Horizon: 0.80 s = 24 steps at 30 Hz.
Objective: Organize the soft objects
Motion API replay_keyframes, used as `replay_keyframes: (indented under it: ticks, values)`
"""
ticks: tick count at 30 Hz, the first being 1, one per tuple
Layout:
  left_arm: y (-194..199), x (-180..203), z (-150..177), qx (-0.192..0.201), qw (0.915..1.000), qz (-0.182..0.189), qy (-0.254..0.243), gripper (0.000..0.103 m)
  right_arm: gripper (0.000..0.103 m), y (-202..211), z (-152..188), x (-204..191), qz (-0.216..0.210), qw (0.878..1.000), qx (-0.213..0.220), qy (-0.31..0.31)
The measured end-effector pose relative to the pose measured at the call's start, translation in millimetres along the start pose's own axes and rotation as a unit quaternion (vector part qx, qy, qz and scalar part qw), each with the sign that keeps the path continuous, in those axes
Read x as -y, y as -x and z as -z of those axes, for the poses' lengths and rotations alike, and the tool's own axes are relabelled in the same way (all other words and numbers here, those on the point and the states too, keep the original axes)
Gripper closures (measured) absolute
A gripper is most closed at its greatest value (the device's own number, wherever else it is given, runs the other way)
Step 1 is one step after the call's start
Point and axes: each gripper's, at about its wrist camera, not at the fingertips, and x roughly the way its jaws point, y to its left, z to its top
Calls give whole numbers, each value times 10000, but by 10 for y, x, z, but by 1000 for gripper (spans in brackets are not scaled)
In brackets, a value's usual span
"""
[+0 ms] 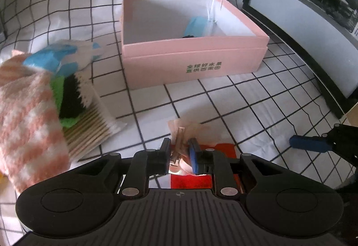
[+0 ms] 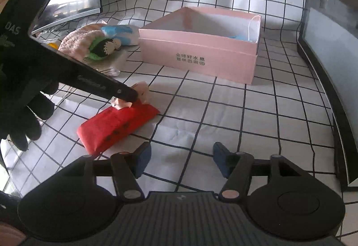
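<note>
White grid-check cloth over the tabletop point(image 2: 223, 111), dark monitors along the frame edges. Pink box point(image 1: 192, 55) open, upper centre of the left wrist view, blue face mask point(image 1: 197, 26) already inside with something dark beside it, too small to name. Left gripper point(image 1: 180, 149) fingers nearly closed, clamped on a pale pink wrapper point(image 1: 179, 134) at the end of the red tissue pack point(image 2: 118, 123), which lies on the cloth mid-left in the right wrist view. Right gripper point(image 2: 181, 156) fingers spread, nothing between them, near the pack. Left of frame, still unsorted: pink-and-white striped sock point(image 1: 29, 125), green-black knit piece point(image 1: 67, 100), cotton swab pack point(image 1: 94, 127), blue-white packet point(image 1: 67, 58). Judgement: early stage, roughly one item boxed, pile and tissue pack still to go.
</note>
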Motion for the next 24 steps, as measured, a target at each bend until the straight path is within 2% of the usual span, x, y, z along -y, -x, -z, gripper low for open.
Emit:
replay_keyframes:
  ticks: [4,8,11,15,16,17,20,24]
  values:
    - [-20,32,25,175,9996,1,-225,82,30,-18,41,-76,93,9997,33,231]
    - [32,-91,128,371,9991,189,36,84,15,-41,59,-105,24,9992,29,398]
    - [121,-204,222,382,9991,20,203,85,0,-79,38,-140,-148,9986,-202,463]
    - [327,-441,417,331,9981,-116,503,85,2,-108,-29,-194,-290,9950,-572,765]
    - [374,-492,471,290,9978,-185,570,85,5,-113,-61,-196,-384,9935,-684,827]
    - [413,-544,523,233,9974,-235,642,85,14,-100,-86,-193,-429,9935,-707,781]
    - [513,-649,656,120,9961,-174,851,85,14,-14,-169,-242,-732,9935,-521,695]
    - [550,-597,688,58,9965,-229,801,83,14,-21,-207,-560,-927,9851,-294,1422]
